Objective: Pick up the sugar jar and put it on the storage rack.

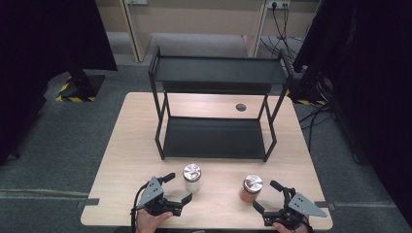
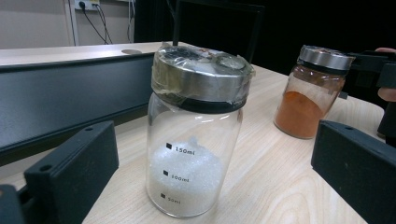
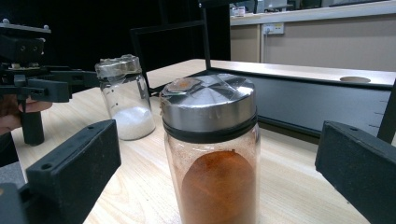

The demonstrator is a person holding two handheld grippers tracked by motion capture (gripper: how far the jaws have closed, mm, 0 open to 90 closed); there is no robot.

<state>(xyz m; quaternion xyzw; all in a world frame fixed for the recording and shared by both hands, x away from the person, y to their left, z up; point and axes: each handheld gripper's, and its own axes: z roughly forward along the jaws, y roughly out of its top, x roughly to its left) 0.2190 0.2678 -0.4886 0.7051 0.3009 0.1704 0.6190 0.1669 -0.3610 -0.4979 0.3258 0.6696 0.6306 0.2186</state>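
A glass jar of white grains with a taped steel lid stands near the table's front, left of centre. My left gripper is open, one jaw on each side of that jar with gaps on both sides. A matching jar of orange powder stands to the right. My right gripper is open around it in the same way, not touching. Each gripper view also shows the other jar farther off: the orange jar and the white jar.
A black two-tier metal shelf stands on the middle and back of the wooden table, both tiers bare. A round cable hole sits behind it. Dark curtains and cables flank the table.
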